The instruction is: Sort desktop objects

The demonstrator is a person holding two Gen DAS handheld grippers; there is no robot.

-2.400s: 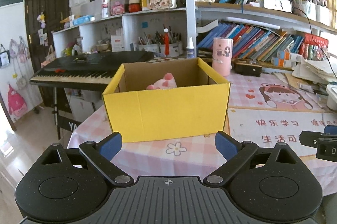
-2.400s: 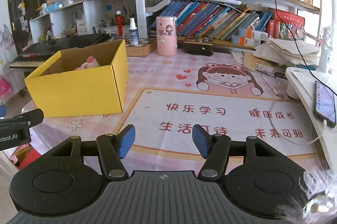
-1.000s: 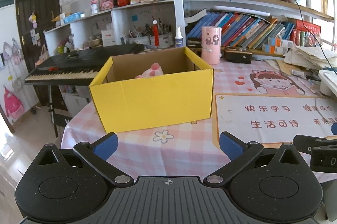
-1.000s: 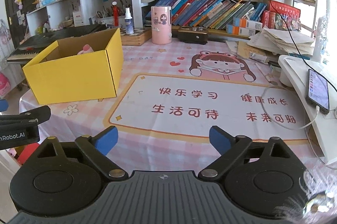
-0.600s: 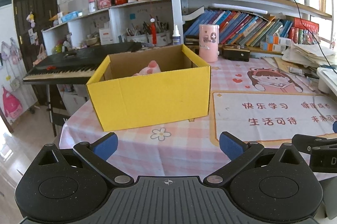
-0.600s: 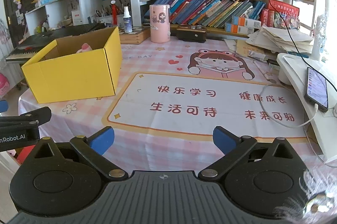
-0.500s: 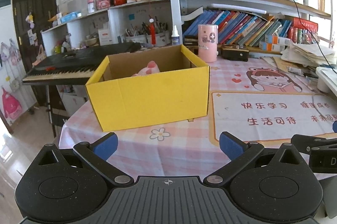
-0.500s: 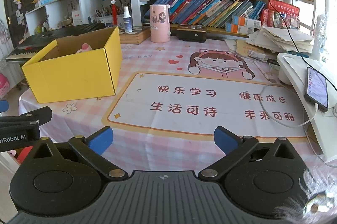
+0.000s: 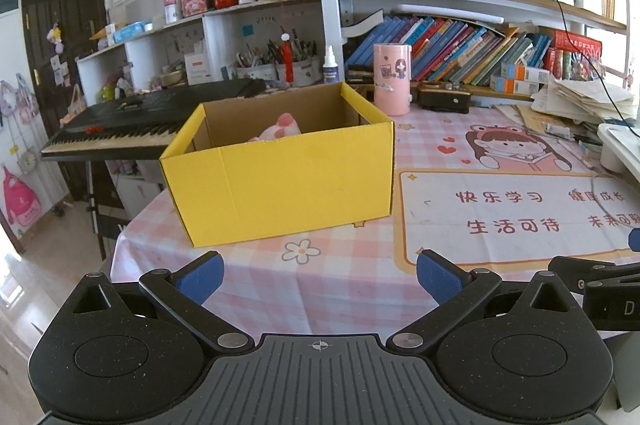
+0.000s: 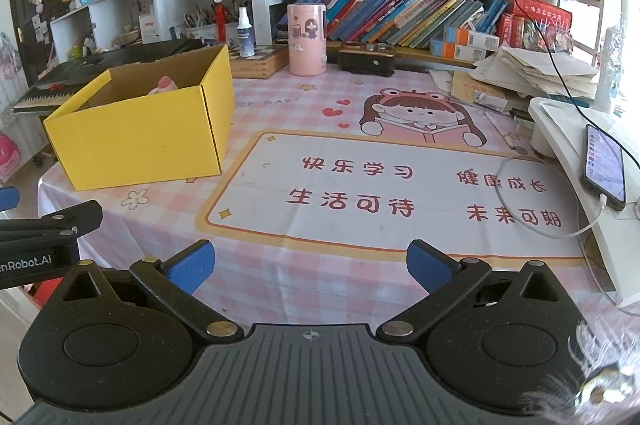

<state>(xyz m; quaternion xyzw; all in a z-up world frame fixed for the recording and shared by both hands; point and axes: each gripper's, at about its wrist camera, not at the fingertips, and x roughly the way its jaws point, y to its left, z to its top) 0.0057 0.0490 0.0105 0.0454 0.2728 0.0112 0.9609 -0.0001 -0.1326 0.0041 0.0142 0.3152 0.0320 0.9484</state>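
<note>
- A yellow cardboard box (image 9: 280,181) stands open-topped on the left part of the table (image 9: 352,281), on the pink checked cloth, just left of the printed desk mat (image 10: 384,185).
- Inside the box a pink and white plush toy (image 9: 280,129) lies against the far wall; only its top shows above the near wall.
- The same box (image 10: 140,137) appears at the left of the right wrist view, with the plush toy (image 10: 164,84) peeking over its rim.
- The left tool (image 9: 318,275) hangs over the near table edge in front of the box, its jaws spread wide, with nothing between them and touching nothing.
- The right tool (image 10: 308,267) hangs over the near edge of the desk mat, well apart from the box; its jaws stand at their widest, having just been opening, and they hold nothing.
- Each tool's dark arm shows at the edge of the other's view, so the two sit side by side.
- Behind the box a pink cylindrical container (image 10: 307,39) stands upright near the back of the table, with a dark case (image 10: 366,59) just to its right.
- A black keyboard (image 9: 152,121) stretches out past the table's left side.
- At the right a phone (image 10: 604,161) lies on a white stand with a cable plugged in.
- Bookshelves (image 9: 460,53) full of leaning books fill the wall behind.
</note>
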